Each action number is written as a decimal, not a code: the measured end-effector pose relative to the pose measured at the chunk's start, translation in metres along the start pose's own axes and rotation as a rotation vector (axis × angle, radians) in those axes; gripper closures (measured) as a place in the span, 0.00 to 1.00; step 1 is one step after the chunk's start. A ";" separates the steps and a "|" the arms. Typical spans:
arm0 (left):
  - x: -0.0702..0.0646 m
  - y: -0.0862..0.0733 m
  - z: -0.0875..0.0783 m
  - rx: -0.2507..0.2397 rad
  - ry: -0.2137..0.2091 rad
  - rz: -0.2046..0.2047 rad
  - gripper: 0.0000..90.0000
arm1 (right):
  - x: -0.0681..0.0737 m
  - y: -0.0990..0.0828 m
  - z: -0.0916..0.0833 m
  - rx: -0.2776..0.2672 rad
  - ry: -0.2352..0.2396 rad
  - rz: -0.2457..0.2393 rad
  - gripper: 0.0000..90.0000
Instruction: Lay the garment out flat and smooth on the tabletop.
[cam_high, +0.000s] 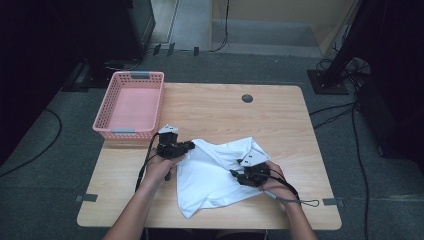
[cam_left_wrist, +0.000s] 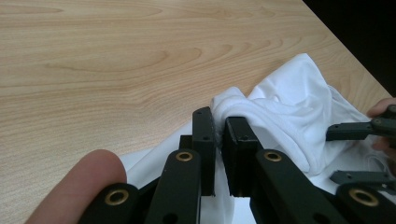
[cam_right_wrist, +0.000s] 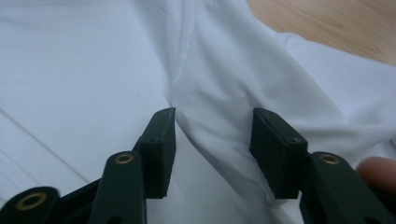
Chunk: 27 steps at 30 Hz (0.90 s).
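Note:
A white shirt (cam_high: 215, 172) lies crumpled on the wooden table (cam_high: 220, 107). At its left edge my left gripper (cam_high: 185, 146) is shut on a fold of the shirt (cam_left_wrist: 261, 116); the cloth is pinched between the two black jaws of my left gripper (cam_left_wrist: 219, 128). My right gripper (cam_high: 235, 175) sits on the shirt's right side. In the right gripper view, my right gripper (cam_right_wrist: 212, 128) stands open, with a ridge of the shirt (cam_right_wrist: 219, 102) lying between the jaws and the pads apart from it. That other gripper (cam_left_wrist: 359, 135) shows far right in the left gripper view.
A pink basket (cam_high: 131, 105) stands at the table's far left corner. A round dark grommet (cam_high: 247, 98) sits near the far edge. Cables trail from both grippers toward the near table edge. Dark stands and cables surround the table on the floor.

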<state>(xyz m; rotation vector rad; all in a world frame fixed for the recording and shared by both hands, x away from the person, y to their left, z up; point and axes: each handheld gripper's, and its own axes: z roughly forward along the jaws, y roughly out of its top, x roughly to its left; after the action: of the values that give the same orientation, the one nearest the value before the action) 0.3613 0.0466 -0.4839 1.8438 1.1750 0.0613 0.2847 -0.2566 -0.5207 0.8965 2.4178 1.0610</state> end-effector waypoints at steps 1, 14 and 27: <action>0.000 0.000 0.000 0.001 -0.002 -0.002 0.95 | -0.001 -0.001 0.000 -0.011 -0.004 0.003 0.66; 0.002 -0.018 0.005 0.027 -0.014 0.083 0.88 | -0.032 0.027 -0.031 -0.246 -0.026 0.314 1.00; -0.017 -0.047 0.007 0.065 0.072 0.360 0.77 | -0.048 0.039 -0.034 -0.288 -0.102 0.494 1.00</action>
<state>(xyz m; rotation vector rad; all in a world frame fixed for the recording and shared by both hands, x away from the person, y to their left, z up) 0.3231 0.0355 -0.5143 2.1074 0.8885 0.2977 0.3183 -0.2865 -0.4659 1.4386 1.9345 1.4446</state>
